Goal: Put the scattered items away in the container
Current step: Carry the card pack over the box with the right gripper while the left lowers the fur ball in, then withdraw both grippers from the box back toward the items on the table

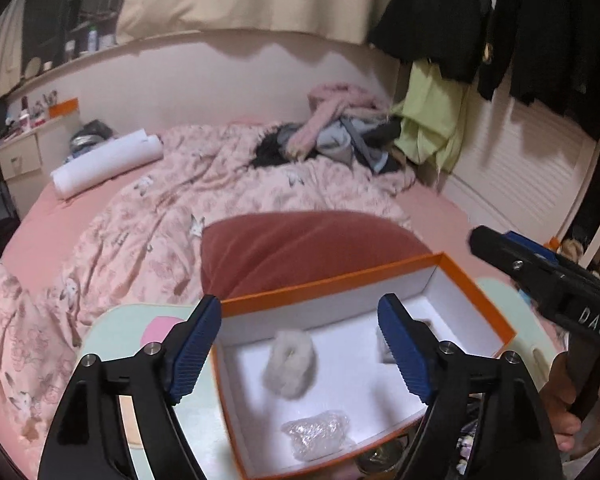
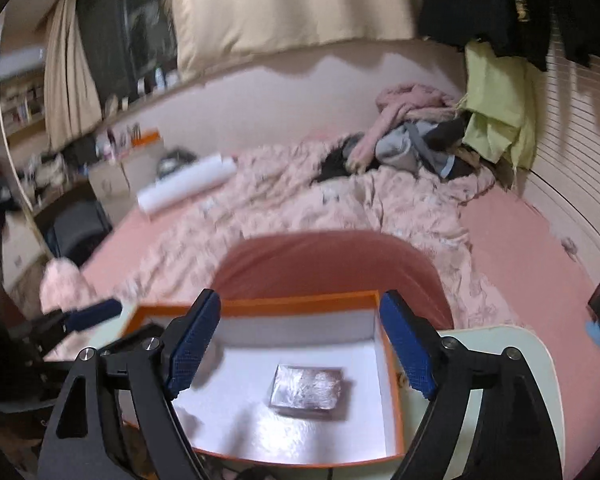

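Note:
An orange box (image 1: 332,280) with a white inside stands on a pale green table (image 1: 112,332). In the left wrist view it holds a fluffy white tuft (image 1: 288,364) and a crinkled clear plastic bag (image 1: 316,434); a third item is half hidden behind my finger. My left gripper (image 1: 300,306) hangs open above the box with nothing between its fingers. The right wrist view shows the box (image 2: 396,380) with a silvery wrapped pack (image 2: 306,390) lying on its floor. My right gripper (image 2: 300,302) is open and empty over it. Each gripper appears in the other's view: right gripper (image 1: 496,240), left gripper (image 2: 96,312).
A dark red cushion (image 1: 300,248) lies just behind the box. Beyond it spreads a bed with a pink floral quilt (image 1: 180,200), a white paper roll (image 1: 108,162) and a heap of clothes (image 1: 340,136). A person's hand (image 1: 580,400) grips the right tool.

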